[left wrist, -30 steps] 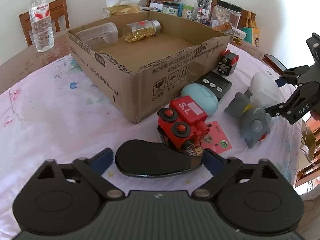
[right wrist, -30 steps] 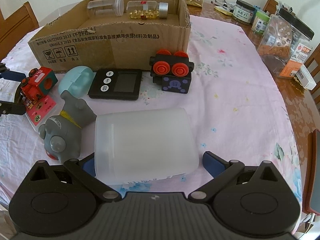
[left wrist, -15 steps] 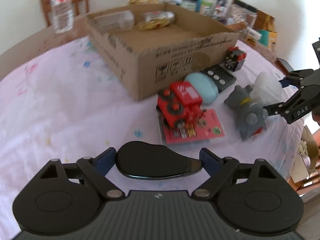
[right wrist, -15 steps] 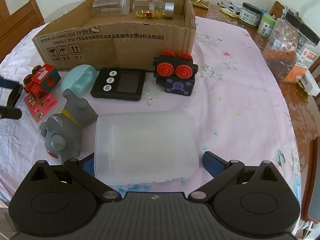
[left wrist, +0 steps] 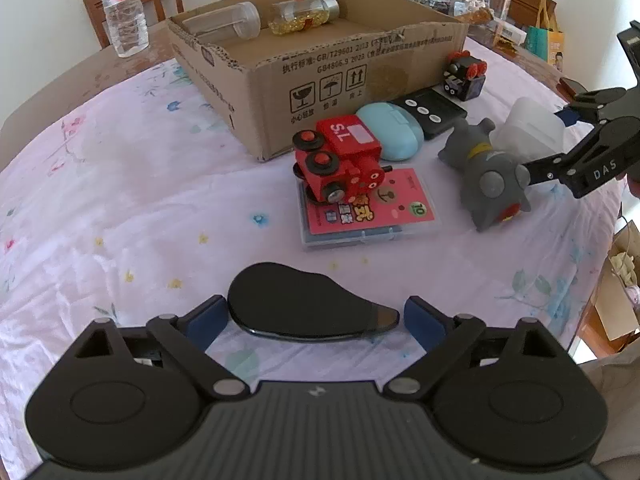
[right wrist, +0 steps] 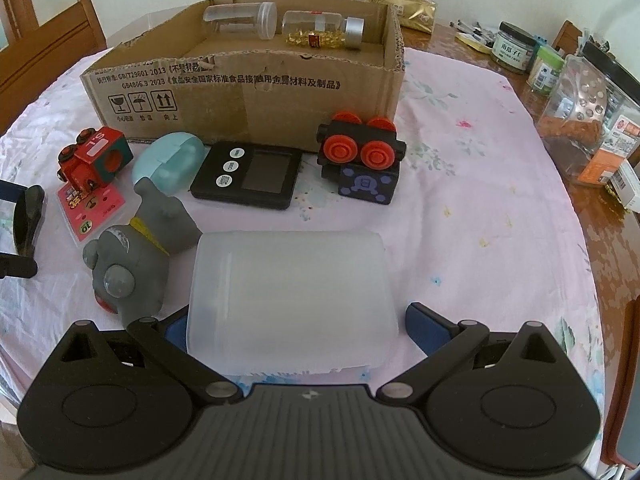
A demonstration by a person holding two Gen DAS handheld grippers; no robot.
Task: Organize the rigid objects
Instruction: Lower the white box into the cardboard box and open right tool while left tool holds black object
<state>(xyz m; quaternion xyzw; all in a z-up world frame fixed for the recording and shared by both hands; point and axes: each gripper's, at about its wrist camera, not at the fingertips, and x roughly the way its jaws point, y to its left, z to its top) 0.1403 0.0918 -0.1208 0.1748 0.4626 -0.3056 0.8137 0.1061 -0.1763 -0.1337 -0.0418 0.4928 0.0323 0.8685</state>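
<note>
My left gripper [left wrist: 314, 312] hangs low over the flowered cloth. Its jaws are opening around a flat black teardrop-shaped object [left wrist: 304, 300], and a thin gap shows at the right pad. My right gripper [right wrist: 296, 320] is open around a translucent white container [right wrist: 292, 300] lying on the cloth, with a gap at its right finger. Beyond stands the cardboard box [left wrist: 360, 68], holding a clear vial [left wrist: 228, 24] and a capsule bottle [left wrist: 304, 16]. In front of it lie a red toy train [left wrist: 340, 160] on a pink card box [left wrist: 368, 208], a blue case [left wrist: 394, 136], a black timer [right wrist: 248, 174], a black wheeled block [right wrist: 362, 160] and a grey toy animal [right wrist: 136, 256].
A water bottle [left wrist: 122, 12] and wooden chairs stand behind the box. Jars and packets [right wrist: 572, 112] crowd the table's far right. The table edge runs close on the right of both views. Bare cloth lies left of the box.
The left gripper has drawn back from the toys, so the pink card box now shows whole. Its fingers stand slightly wider around the black object. The right gripper and container have not moved.
</note>
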